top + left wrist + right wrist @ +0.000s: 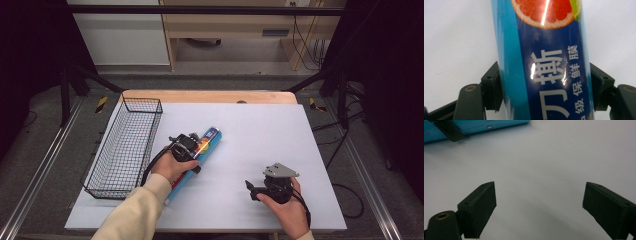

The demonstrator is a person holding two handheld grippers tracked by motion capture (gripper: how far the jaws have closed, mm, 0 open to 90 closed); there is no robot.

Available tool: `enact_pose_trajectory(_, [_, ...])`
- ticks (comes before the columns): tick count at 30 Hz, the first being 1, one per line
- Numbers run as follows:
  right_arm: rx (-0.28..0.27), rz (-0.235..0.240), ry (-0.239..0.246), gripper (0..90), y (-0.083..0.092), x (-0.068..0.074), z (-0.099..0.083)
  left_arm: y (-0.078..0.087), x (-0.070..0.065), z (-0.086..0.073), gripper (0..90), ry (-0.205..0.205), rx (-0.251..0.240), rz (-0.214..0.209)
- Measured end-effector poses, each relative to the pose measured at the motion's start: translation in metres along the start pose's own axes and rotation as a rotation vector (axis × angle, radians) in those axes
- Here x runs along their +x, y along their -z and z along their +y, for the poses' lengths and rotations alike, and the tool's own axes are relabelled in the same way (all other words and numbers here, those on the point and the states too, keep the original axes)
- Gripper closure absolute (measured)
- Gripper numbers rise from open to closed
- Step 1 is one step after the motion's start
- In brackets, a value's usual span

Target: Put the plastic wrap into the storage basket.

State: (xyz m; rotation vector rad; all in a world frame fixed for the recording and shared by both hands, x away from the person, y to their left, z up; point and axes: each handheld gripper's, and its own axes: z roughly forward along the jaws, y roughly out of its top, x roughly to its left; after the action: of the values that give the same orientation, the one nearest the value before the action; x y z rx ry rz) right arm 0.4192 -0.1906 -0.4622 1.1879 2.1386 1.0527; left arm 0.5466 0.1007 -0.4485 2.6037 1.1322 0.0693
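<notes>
Blue and glossy, a long tube printed with a grapefruit slice and white lettering is seen lying on the white table, just right of a black wire basket and slanted away from the person. The left gripper is set across the tube's middle; in the left gripper view both black pads are pressed against its sides, so the tube is held between narrow jaws. The right gripper is held low over the table near the front edge, well apart from the tube. In the right gripper view its jaws are spread wide, with bare tabletop between them and the tube's pale end seen farther off.
</notes>
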Motion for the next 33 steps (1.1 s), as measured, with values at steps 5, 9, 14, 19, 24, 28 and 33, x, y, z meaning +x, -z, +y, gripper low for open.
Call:
enact_pose_trajectory(5, [0.001, 0.001, 0.004, 12.0, 0.0, 0.0, 0.0, 0.006, -0.001, -0.004, 29.6, -0.012, -0.027, 0.007])
enact_pose_trajectory(9, [0.004, 0.0, 0.0, 12.1, -0.001, 0.0, 0.0, 0.012, -0.001, -0.005, 29.8, -0.014, -0.037, 0.01])
enact_pose_trajectory(14, [0.008, 0.005, -0.004, 12.1, -0.001, 0.001, 0.0, 0.016, -0.004, -0.007, 30.1, -0.038, -0.028, 0.018])
enact_pose_trajectory(19, [0.008, 0.005, -0.005, 12.1, -0.001, 0.001, 0.0, 0.022, -0.006, -0.007, 30.3, -0.049, -0.047, 0.017])
enact_pose_trajectory(24, [0.005, 0.004, -0.004, 12.1, -0.001, 0.001, 0.0, 0.03, -0.008, -0.008, 30.4, -0.045, -0.071, 0.023])
enact_pose_trajectory(28, [0.004, 0.003, -0.002, 12.1, -0.001, 0.001, 0.0, 0.042, -0.008, -0.008, 30.5, -0.047, -0.095, 0.029])
enact_pose_trajectory(33, [0.005, 0.008, -0.002, 12.2, 0.0, 0.001, 0.0, 0.059, -0.007, -0.011, 30.5, -0.052, -0.111, 0.046])
